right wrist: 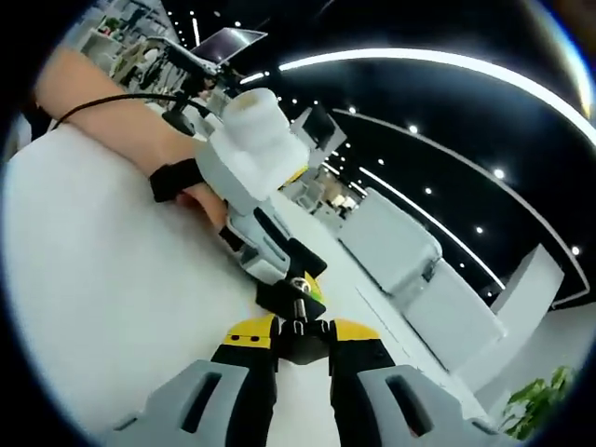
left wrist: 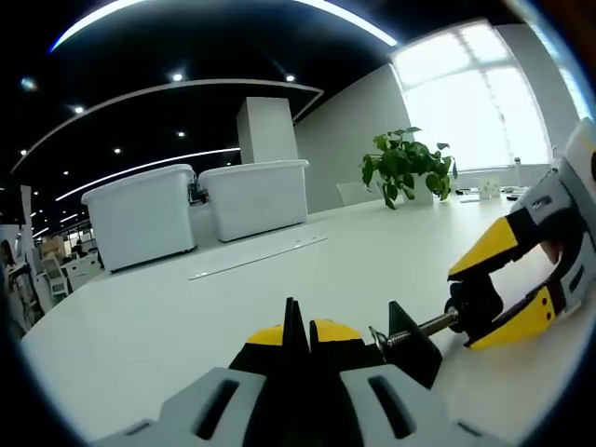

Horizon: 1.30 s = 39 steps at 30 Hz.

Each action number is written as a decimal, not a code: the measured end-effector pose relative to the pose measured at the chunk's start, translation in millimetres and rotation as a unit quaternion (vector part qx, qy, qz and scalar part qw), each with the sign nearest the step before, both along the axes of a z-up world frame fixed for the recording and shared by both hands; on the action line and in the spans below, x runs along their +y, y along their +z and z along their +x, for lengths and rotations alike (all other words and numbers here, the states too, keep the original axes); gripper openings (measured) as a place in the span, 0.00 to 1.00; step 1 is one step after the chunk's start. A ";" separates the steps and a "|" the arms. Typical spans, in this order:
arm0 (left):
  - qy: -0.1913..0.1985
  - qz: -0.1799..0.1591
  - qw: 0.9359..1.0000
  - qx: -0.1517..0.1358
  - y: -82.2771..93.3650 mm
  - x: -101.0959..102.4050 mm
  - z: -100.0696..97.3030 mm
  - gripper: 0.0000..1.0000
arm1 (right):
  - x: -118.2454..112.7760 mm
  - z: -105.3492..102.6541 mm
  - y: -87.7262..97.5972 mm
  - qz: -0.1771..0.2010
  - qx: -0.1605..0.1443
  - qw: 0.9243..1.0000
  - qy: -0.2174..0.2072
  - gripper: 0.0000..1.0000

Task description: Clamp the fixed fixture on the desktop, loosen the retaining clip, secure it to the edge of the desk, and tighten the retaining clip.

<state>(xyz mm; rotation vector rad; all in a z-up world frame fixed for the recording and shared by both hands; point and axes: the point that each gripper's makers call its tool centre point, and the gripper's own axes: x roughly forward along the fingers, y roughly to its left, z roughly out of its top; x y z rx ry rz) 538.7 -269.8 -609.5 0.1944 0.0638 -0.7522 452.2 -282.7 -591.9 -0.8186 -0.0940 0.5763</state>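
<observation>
A black clamp fixture [left wrist: 410,346] with a threaded screw rod [left wrist: 430,325] is held just above the white desktop [left wrist: 140,326]. My left gripper [left wrist: 300,331] is shut on the fixture's thin black body, its yellow-tipped jaws pressed close together. From the right, my right gripper [left wrist: 486,291] is shut on the black knob at the end of the screw. In the right gripper view, my right gripper [right wrist: 303,333] holds that knob [right wrist: 303,340] between its yellow tips. Just beyond, the left gripper [right wrist: 296,275] holds the fixture [right wrist: 293,296], with a person's hand [right wrist: 186,186] around its white body.
Two white storage bins [left wrist: 140,214] [left wrist: 256,196] stand at the far side of the desk. A potted plant [left wrist: 405,168] is at the back right near a bright window. A long flat strip [left wrist: 261,256] lies on the desktop ahead.
</observation>
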 end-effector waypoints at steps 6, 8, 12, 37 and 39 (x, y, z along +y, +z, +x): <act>0.001 0.000 1.000 0.000 0.2 0.1 -0.2 0.08 | -0.1 2.4 0.8 -0.017 -0.010 1.000 0.002 0.20; 0.001 0.000 1.000 0.000 0.2 0.2 -0.2 0.08 | -1.0 5.2 1.7 -0.032 -0.018 0.999 0.002 0.20; 0.000 0.000 1.000 0.000 0.2 -0.3 -0.2 0.08 | 0.4 4.3 0.2 -0.079 -0.043 0.996 0.005 0.20; -0.002 0.000 1.000 -0.002 0.7 -1.1 -0.4 0.08 | -6.4 12.0 13.2 0.022 -0.021 0.999 -0.020 0.39; -0.001 0.000 1.000 -0.002 0.7 -1.1 -0.6 0.08 | -7.3 11.2 22.1 0.129 0.025 0.991 -0.015 0.46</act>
